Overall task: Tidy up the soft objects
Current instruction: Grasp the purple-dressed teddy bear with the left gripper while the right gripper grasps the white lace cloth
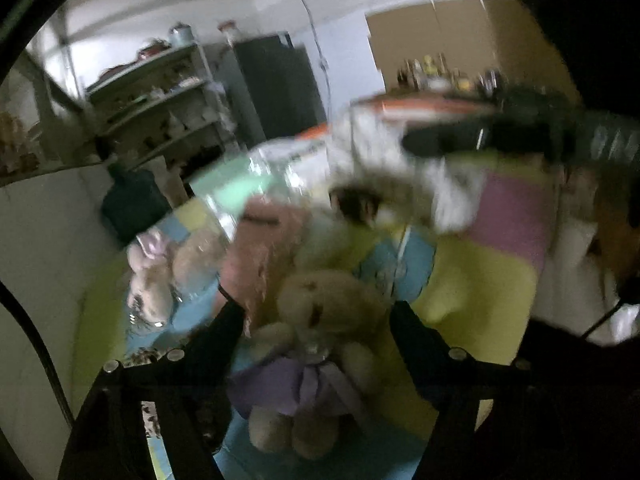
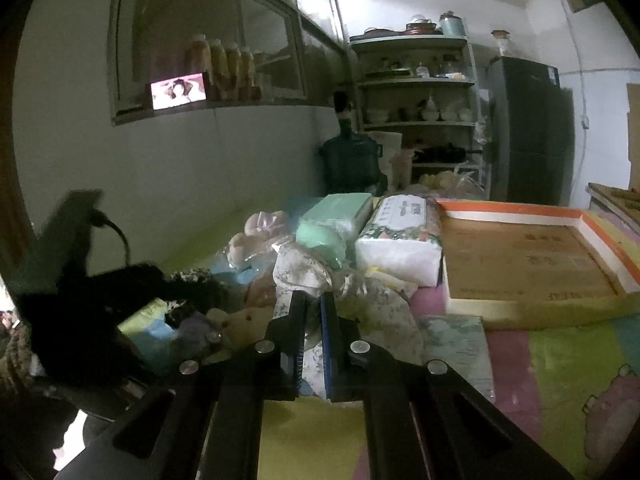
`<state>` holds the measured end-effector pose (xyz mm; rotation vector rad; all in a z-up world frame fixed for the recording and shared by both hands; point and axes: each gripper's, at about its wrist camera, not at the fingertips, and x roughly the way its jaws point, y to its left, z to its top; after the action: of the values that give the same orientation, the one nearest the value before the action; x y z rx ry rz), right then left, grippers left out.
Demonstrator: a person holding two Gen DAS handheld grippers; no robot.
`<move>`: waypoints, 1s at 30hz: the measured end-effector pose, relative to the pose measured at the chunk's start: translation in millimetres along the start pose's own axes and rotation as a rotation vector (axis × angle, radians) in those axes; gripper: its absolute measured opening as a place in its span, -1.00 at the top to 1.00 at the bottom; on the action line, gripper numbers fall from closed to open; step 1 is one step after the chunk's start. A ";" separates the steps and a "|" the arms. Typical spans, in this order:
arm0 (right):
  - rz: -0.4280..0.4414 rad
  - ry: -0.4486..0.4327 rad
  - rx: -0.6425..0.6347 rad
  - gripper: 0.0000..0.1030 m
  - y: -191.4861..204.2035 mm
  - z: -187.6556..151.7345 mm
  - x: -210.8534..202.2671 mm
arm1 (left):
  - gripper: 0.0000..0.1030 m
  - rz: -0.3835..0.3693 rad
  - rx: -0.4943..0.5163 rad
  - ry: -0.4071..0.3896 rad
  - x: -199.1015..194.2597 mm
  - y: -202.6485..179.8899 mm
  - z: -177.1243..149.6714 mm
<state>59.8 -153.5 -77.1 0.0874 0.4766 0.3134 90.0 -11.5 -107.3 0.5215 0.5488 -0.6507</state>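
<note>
left gripper: our jaws stand wide open, one finger on each side of a tan teddy bear in a purple dress. the bear lies on its back between the jaws, not visibly pinched. we judge the spread is set to take the bear around its body, which is soft and should squash under the close.

right gripper: our jaws are drawn close together on a fold of floral cloth. the cloth bunches up just ahead of the tips and trails down between the fingers, so it looks gripped, likely for a lift toward the shallow cardboard tray, which sits off to the right of these jaws and looks like the sorting place.

ahead of the right jaws: a green pack and a tissue pack, side by side and touching. left of them a bagged plush toy.

all of it rests on a patchwork mat of yellow, pink and blue.

hard to read: the left view is smeared with motion blur; a pink plush and another bagged toy beyond the bear are shapes only. the bear's feet are partly cut by our own fingers. in the right view the left gripper is a dark mass, so its grip cannot be judged from there. whether the cloth is caught firmly or only by an edge, we cannot tell.
</note>
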 end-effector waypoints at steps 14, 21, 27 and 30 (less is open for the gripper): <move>0.025 -0.057 0.022 0.86 -10.7 12.0 -19.6 | 0.03 -0.063 -0.251 -0.024 -18.2 22.3 5.3; 0.032 -0.119 0.016 0.86 -19.5 27.5 -37.5 | 0.03 -0.040 -0.299 -0.116 -43.7 5.0 35.7; -0.014 -0.180 0.026 0.86 -42.1 38.6 -58.7 | 0.03 -0.039 -0.366 -0.181 -46.8 -2.7 76.4; -0.061 -0.206 0.036 0.86 -61.0 44.6 -69.2 | 0.03 -0.047 -0.409 -0.203 -39.1 -5.7 98.6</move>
<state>39.1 -233.7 -16.8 0.1386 0.2802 0.2330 90.2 -58.5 -12.1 0.0569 0.4860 -0.6074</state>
